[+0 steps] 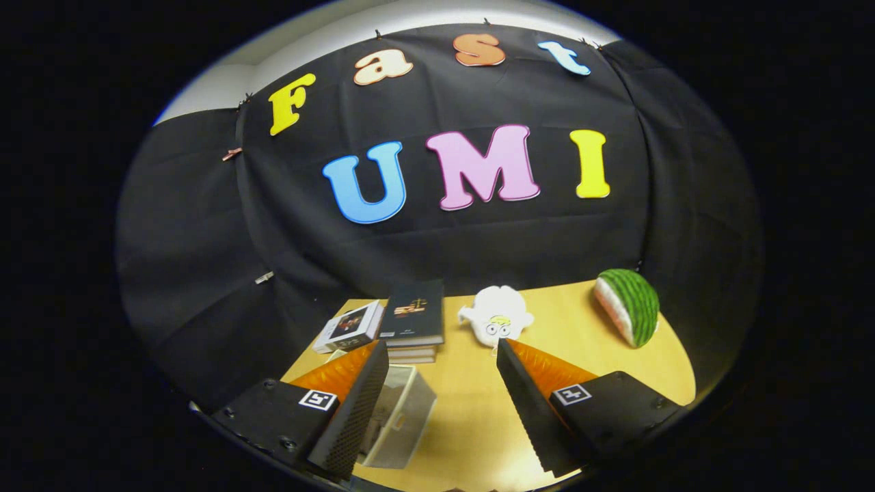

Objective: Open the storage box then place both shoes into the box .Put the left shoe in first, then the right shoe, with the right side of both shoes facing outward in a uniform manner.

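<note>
The gripper (443, 383) hangs above a yellow table (472, 417) with its two fingers spread wide apart — nothing is between them. A pale storage box (403, 417) sits on the table, partly behind the left finger. Just beyond the fingers lie a stack of books (412, 318) and a white soft toy (497, 316). A watermelon slice (629, 306) rests farther right.
</note>
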Action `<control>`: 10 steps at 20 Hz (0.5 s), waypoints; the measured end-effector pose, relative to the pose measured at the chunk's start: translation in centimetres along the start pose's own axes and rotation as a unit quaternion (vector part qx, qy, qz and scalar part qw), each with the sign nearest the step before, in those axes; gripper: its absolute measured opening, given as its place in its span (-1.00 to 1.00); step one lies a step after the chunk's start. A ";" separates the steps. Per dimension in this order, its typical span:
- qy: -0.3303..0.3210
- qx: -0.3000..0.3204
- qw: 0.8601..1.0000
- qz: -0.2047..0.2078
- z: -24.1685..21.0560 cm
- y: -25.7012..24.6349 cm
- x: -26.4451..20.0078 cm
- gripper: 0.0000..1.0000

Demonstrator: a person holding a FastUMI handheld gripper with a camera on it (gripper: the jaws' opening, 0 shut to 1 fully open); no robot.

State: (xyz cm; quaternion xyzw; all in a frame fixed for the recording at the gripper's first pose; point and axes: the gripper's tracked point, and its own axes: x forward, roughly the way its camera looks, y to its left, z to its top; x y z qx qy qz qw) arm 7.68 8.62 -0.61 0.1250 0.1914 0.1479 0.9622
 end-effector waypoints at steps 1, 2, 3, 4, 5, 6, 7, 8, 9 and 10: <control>-0.013 -0.010 1.000 -0.011 0.8 -1.7 -0.3 0.97; -0.024 -0.019 0.999 -0.021 1.5 -3.3 -0.6 0.97; -0.035 -0.025 0.999 -0.030 2.1 -4.9 -0.8 0.97; -0.048 -0.028 0.998 -0.039 2.8 -6.5 -1.2 0.97; -0.058 -0.028 0.997 -0.046 3.4 -7.9 -1.5 0.96; -0.070 -0.029 0.996 -0.053 4.0 -9.2 -1.8 0.97; -0.083 -0.031 0.994 -0.060 4.6 -10.7 -2.2 0.97; -0.096 -0.035 0.992 -0.067 5.1 -11.9 -2.7 0.97; -0.108 -0.039 0.991 -0.074 5.5 -13.2 -3.0 0.97; -0.116 -0.042 0.989 -0.077 5.6 -14.0 -3.4 0.96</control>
